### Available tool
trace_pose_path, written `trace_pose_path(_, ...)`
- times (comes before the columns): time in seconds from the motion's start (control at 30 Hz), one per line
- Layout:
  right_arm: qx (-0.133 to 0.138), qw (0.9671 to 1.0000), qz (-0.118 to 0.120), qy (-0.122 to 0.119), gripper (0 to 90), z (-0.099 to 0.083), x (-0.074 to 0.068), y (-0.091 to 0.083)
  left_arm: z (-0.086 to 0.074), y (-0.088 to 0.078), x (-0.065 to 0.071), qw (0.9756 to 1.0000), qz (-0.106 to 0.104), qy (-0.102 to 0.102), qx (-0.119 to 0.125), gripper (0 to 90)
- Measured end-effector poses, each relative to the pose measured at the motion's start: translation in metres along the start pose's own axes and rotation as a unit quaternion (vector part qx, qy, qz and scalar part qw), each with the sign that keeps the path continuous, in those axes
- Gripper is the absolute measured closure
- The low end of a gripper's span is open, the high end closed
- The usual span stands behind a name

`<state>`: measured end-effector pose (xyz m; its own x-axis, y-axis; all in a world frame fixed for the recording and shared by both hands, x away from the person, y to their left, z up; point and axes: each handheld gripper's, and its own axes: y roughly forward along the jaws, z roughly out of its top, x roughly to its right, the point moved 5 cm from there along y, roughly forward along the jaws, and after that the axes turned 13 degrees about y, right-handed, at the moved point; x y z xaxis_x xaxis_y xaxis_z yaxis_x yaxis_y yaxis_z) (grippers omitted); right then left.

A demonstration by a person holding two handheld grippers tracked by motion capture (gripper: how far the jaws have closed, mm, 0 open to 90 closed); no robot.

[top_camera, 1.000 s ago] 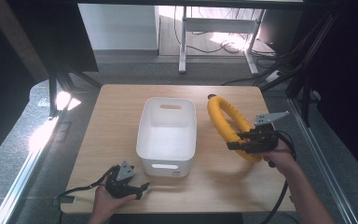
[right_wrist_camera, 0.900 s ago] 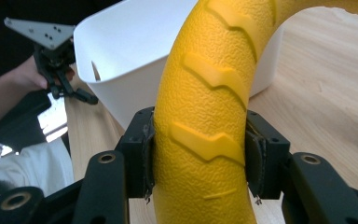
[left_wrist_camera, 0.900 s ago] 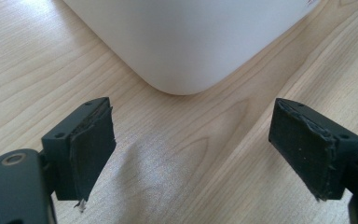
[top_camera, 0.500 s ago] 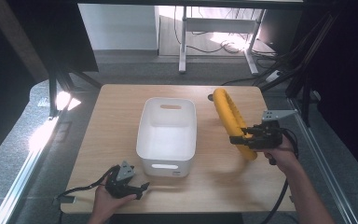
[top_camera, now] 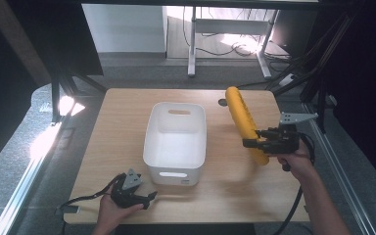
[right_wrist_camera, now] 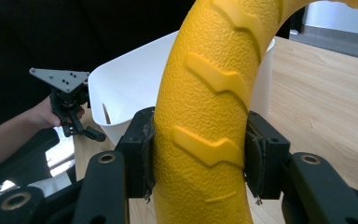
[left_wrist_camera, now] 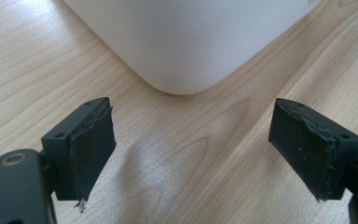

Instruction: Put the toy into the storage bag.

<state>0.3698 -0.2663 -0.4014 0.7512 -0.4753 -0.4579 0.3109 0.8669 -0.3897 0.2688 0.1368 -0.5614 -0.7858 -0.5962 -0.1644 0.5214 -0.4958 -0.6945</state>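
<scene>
White bin (top_camera: 175,142) empty — yellow ring (top_camera: 245,122) outside

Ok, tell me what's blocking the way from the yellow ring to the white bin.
Nothing visible. The right tongs hold the yellow ring lifted just right of the white bin, whose open inside looks empty. The left tongs rest open near the bin's front corner, outside that path.

Light wood-grain tabletop (top_camera: 127,122). One white rectangular bin (top_camera: 176,142) stands directly on it near the centre, its long side running front to back.
</scene>
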Motion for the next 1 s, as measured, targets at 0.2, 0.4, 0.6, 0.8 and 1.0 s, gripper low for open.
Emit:
trace_pose_path(0.2, 0.005, 1.0000, 0.002, -0.001, 51.3, 0.002, -0.001, 0.000, 0.000, 0.000, 0.000, 1.0000, -0.001, 0.000, 0.000, 14.4)
trace_pose_path(0.4, 0.008, 0.9999, 0.008, -0.002, 51.3, 0.004, -0.005, 0.002, 0.000, 0.000, 0.000, 1.0000, -0.001, 0.000, 0.000, 14.4)
trace_pose_path(0.6, 0.015, 0.9998, 0.015, -0.004, 51.3, 0.008, -0.007, 0.004, 0.000, 0.000, 0.000, 1.0000, -0.001, -0.001, 0.001, 14.5)
trace_pose_path(0.8, 0.019, 0.9996, 0.019, -0.005, 51.2, 0.010, -0.009, 0.008, 0.000, 0.001, 0.000, 1.0000, -0.001, -0.001, 0.001, 14.5)
trace_pose_path(1.0, 0.024, 0.9994, 0.023, -0.006, 51.2, 0.014, -0.012, 0.011, 0.000, 0.001, 0.001, 1.0000, -0.002, -0.001, -0.001, 14.4)
